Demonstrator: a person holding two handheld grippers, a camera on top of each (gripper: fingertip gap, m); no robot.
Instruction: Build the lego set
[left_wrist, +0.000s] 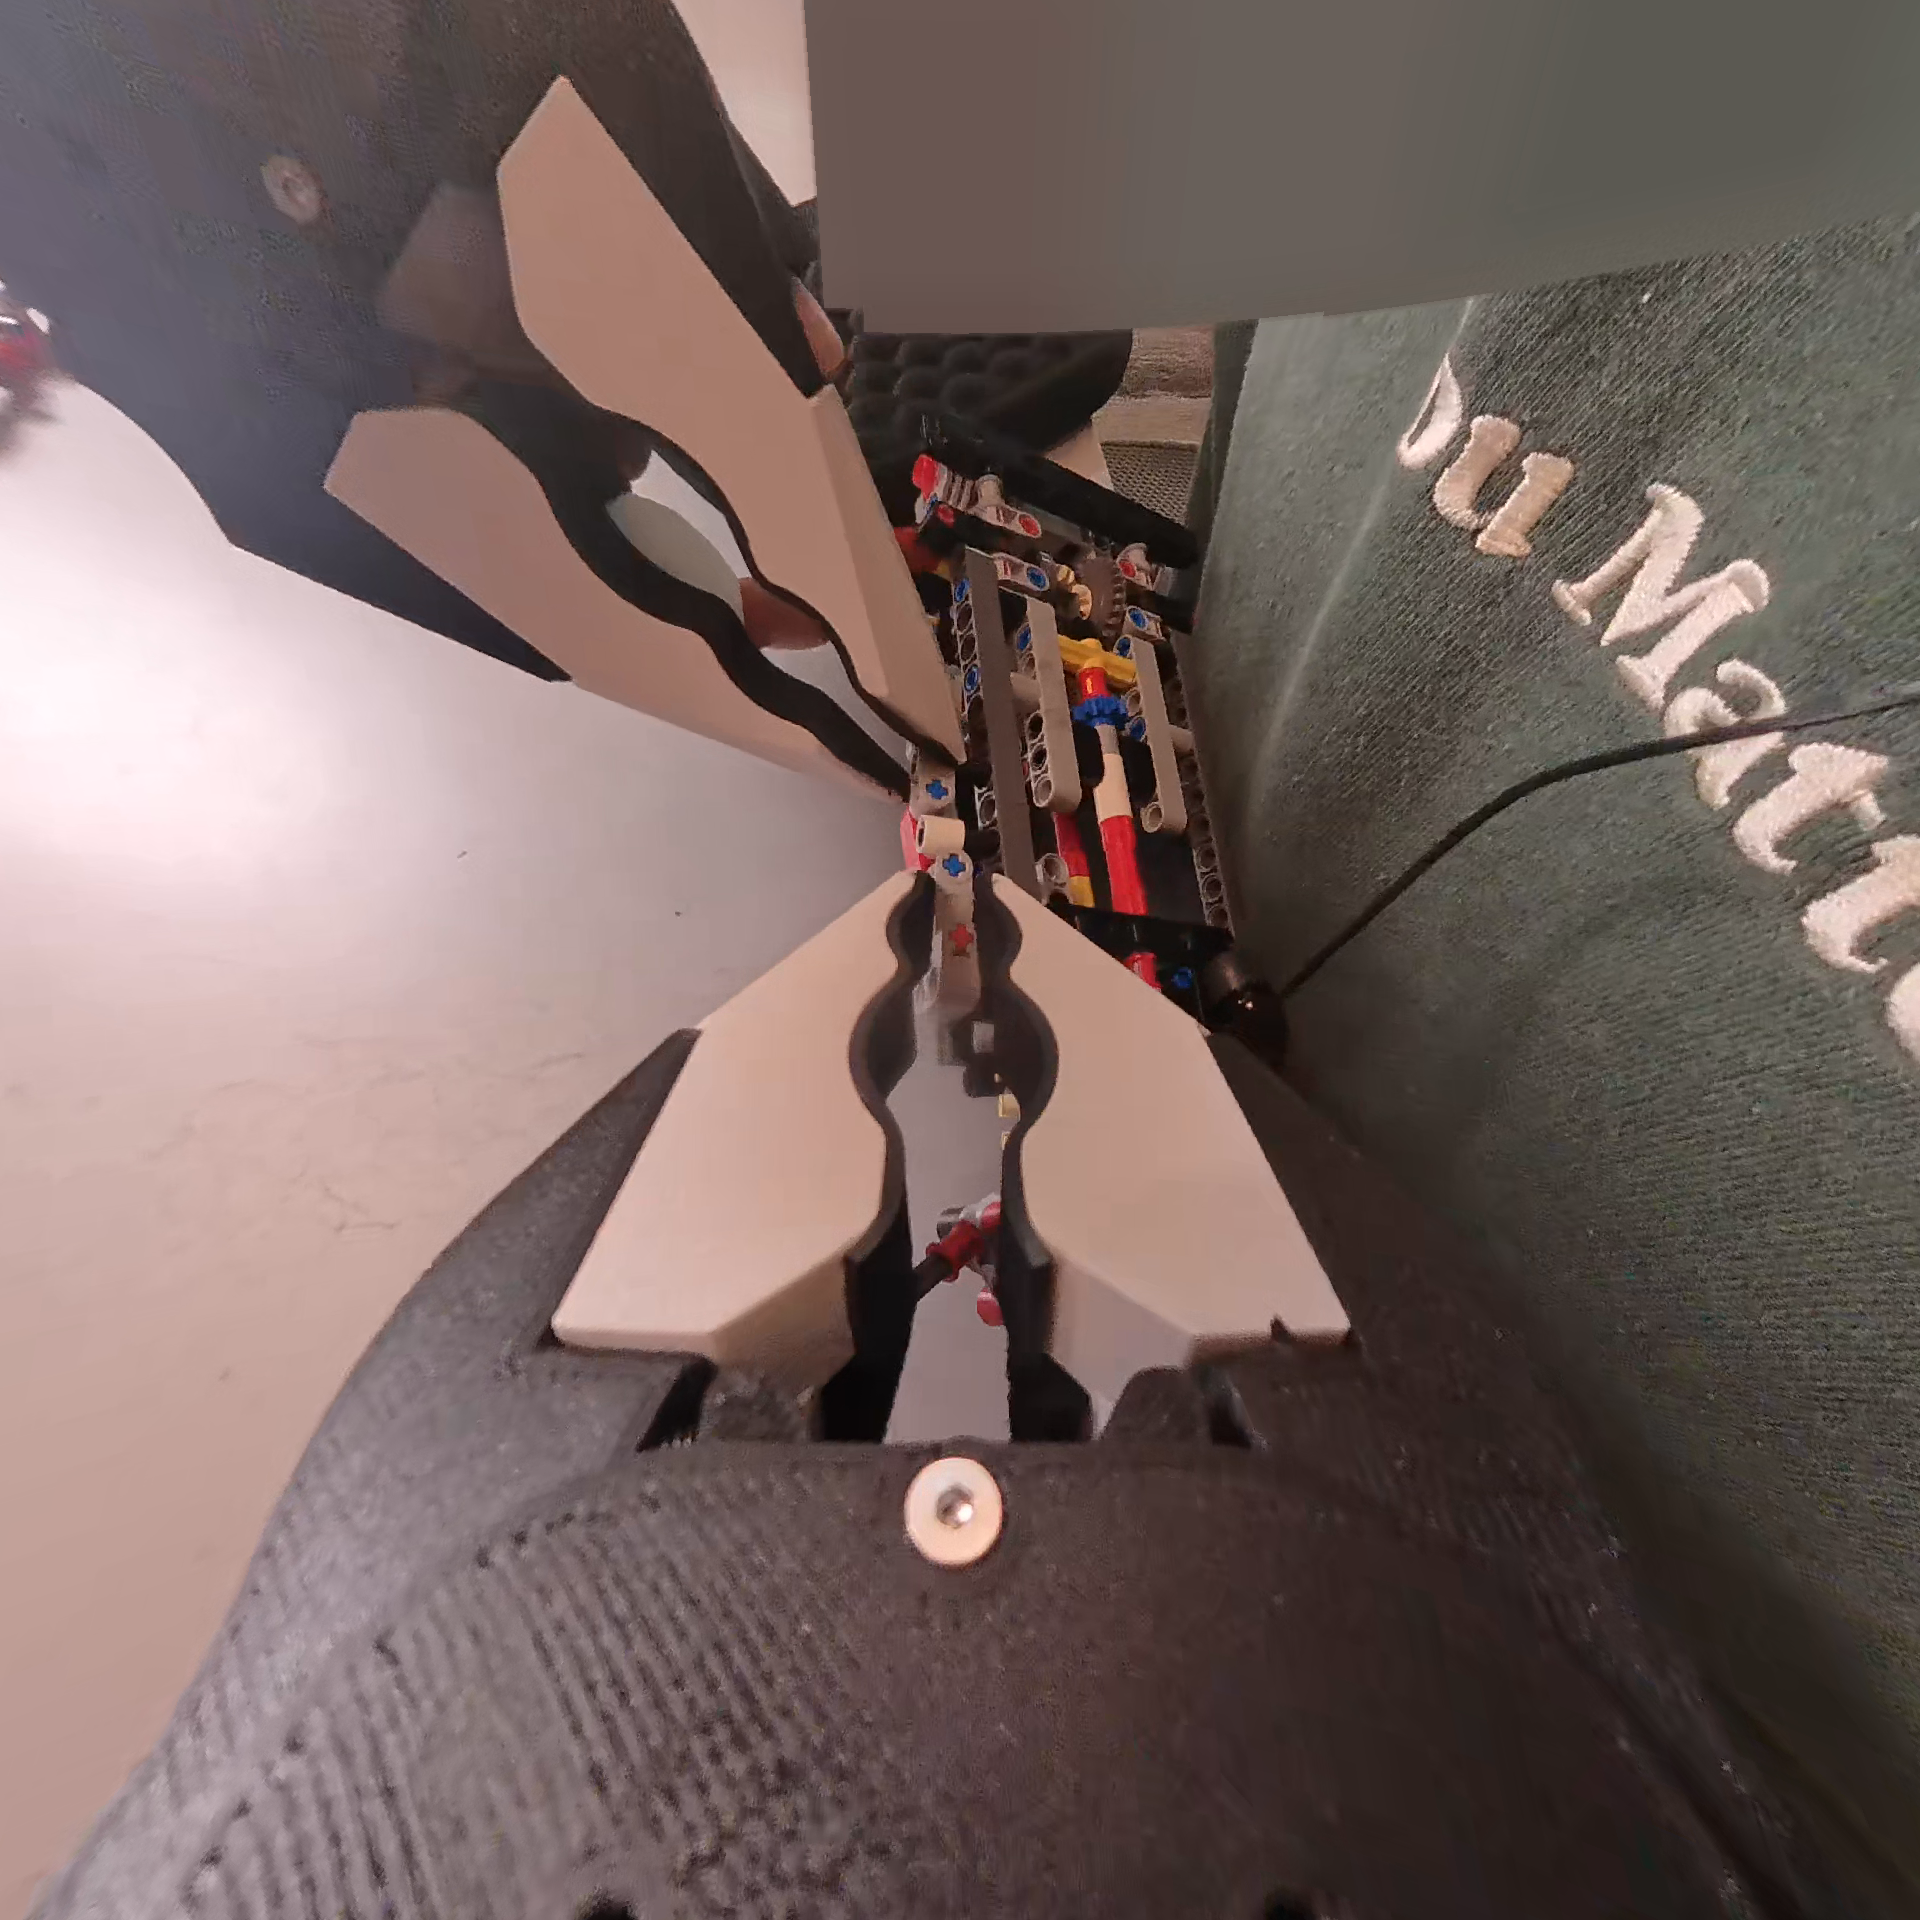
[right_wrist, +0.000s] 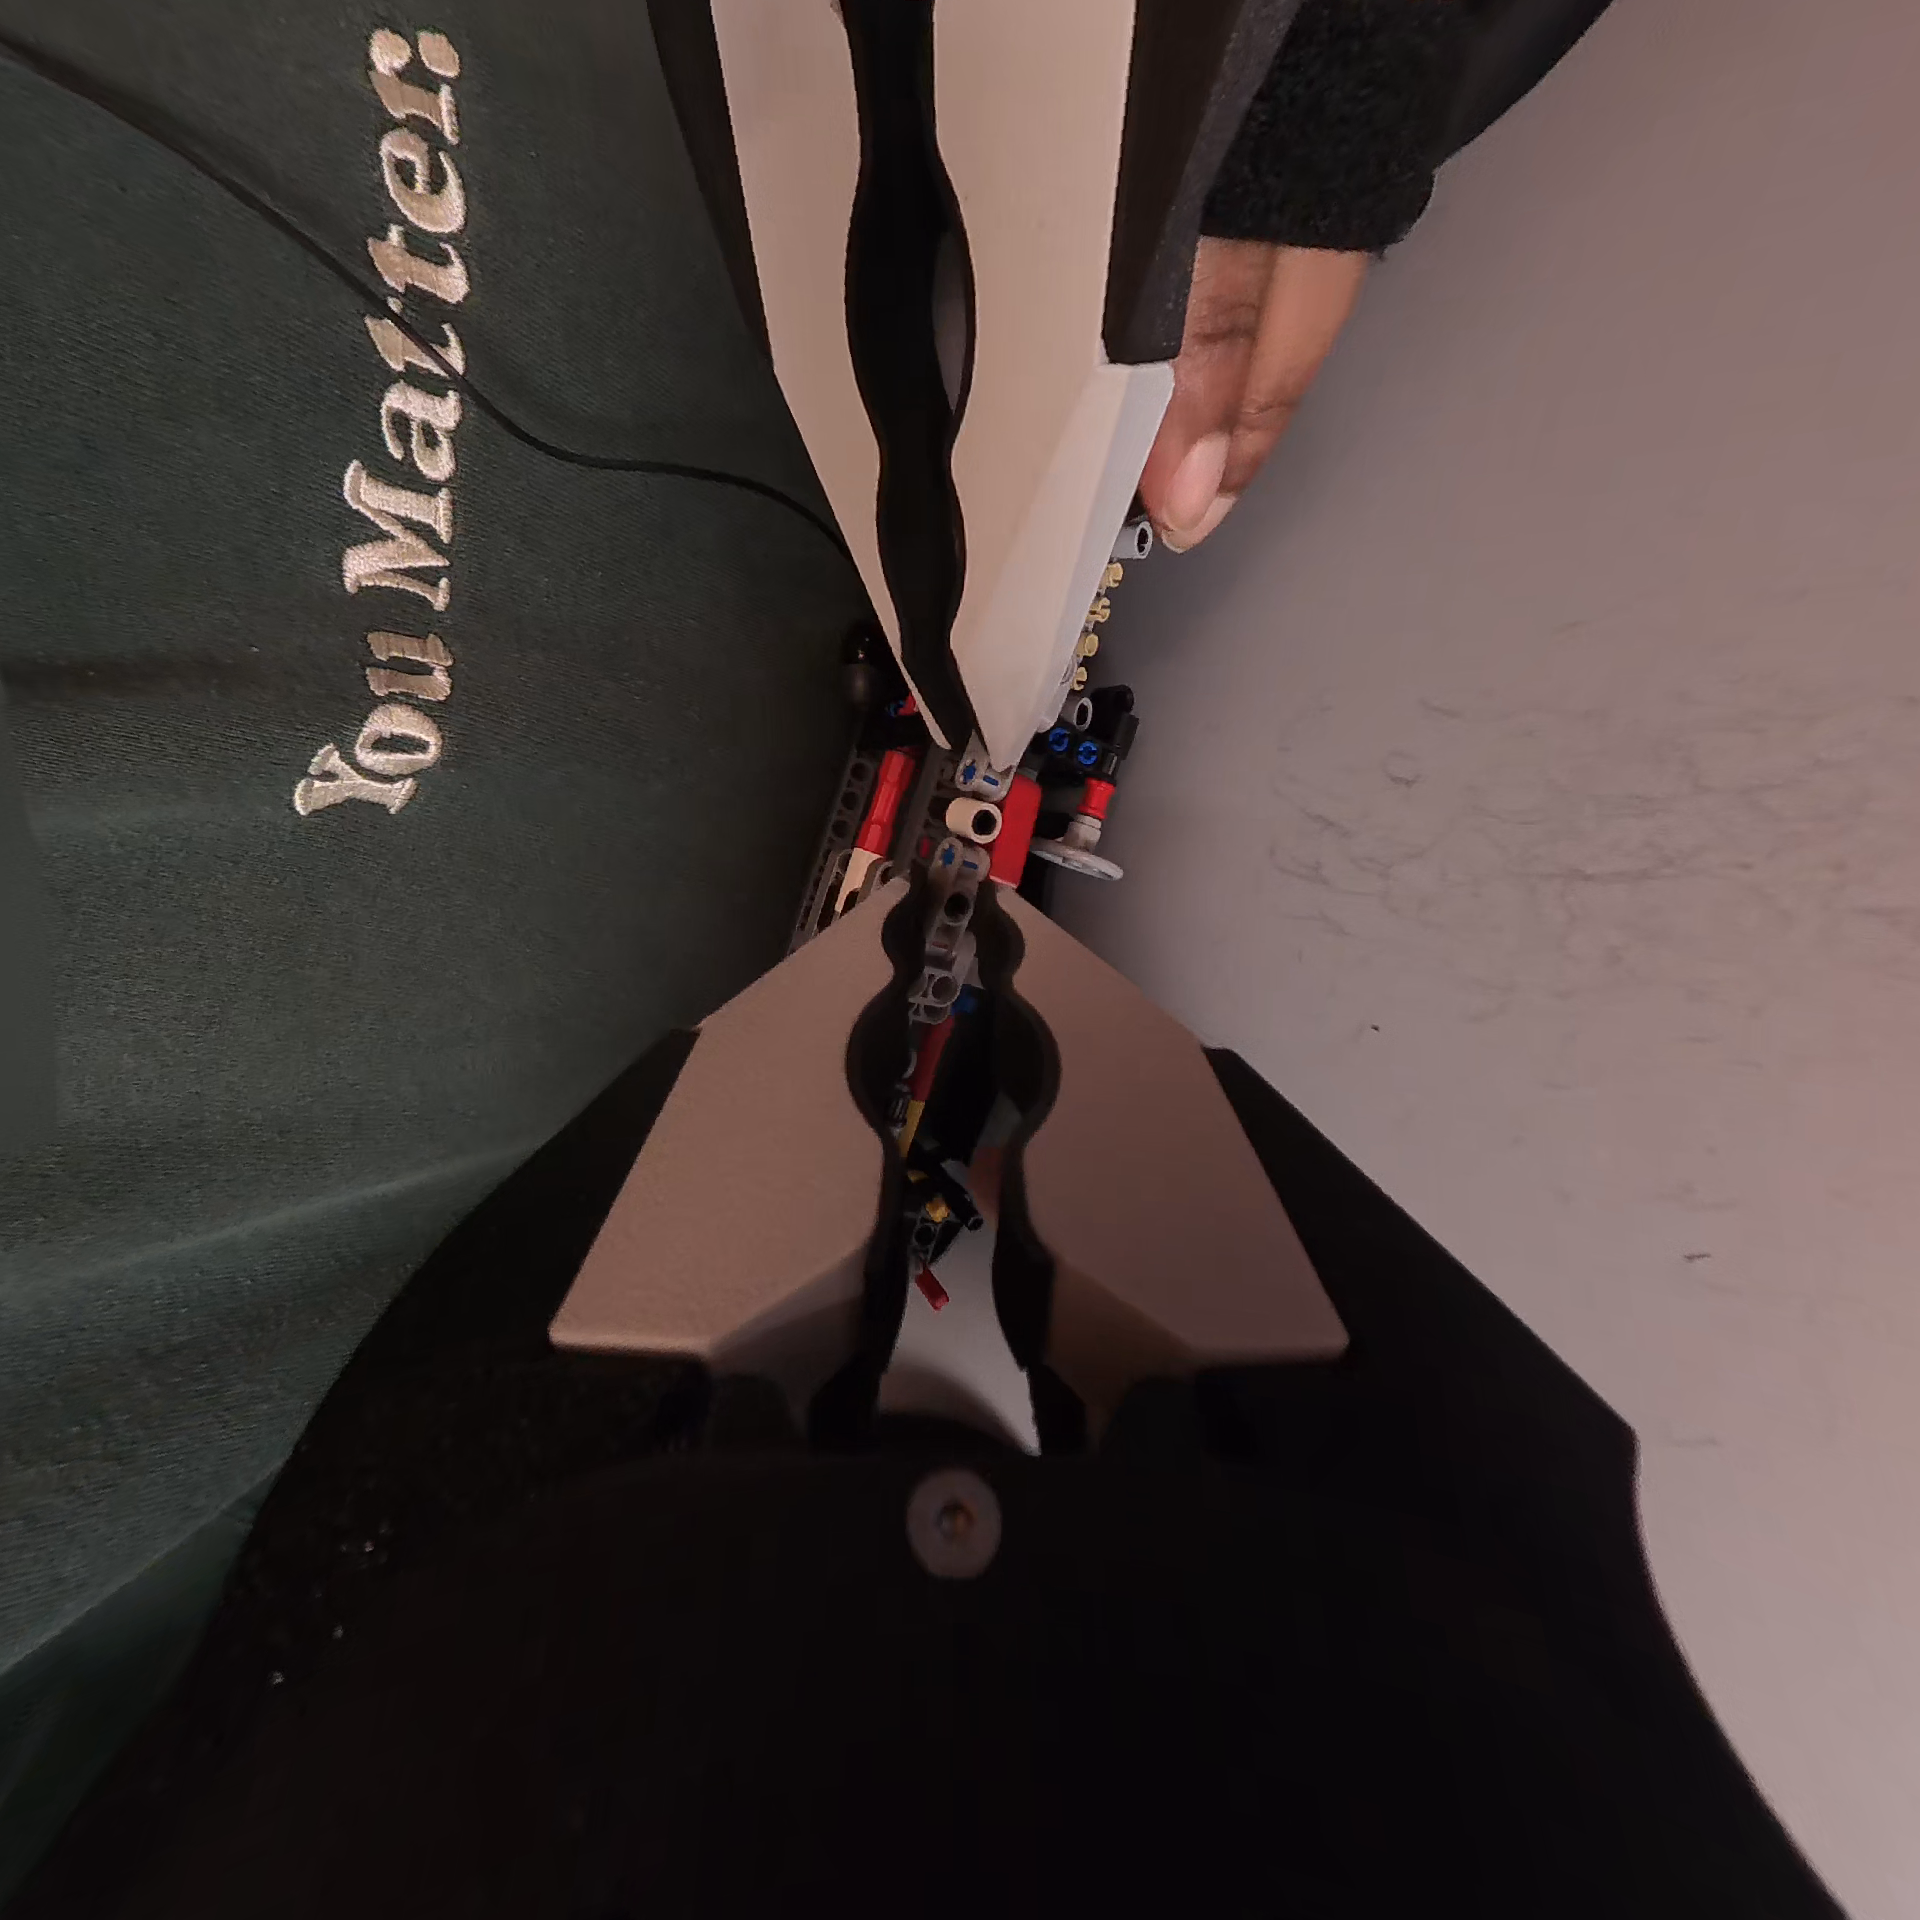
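Here your left gripper (left_wrist: 956, 883) is clenched on a pale grey beam (left_wrist: 954, 914) at the near edge of the lego model (left_wrist: 1081, 727); the beam runs back between the fingers and its far end sticks out just past the tips. Your right gripper (right_wrist: 951, 888) comes at the same edge from the opposite side and is also clamped, on a grey beam (right_wrist: 951, 935) lying between its fingers. The two sets of tips almost meet nose to nose, with only a short cream sleeve piece (right_wrist: 977, 819) and two blue-marked holes between them. That looks deliberate: gripping on either side of one joint lets you brace the model while you squeeze or line up the small part between the tips.

The model sits wedged between the grippers and your dark green sweatshirt (left_wrist: 1558, 935), above the pale table (right_wrist: 1507, 935), so your body seems to back it up against the push.

Much is hidden. The fingers cover the joint itself, so you cannot tell whether both grippers hold one beam or two separate ones. A thumb (right_wrist: 1205, 457) rests beside the left gripper's finger, near a grey peg. The far end of the model is lost in shadow, and a thin black cord (left_wrist: 1558, 790) crosses the sweatshirt.
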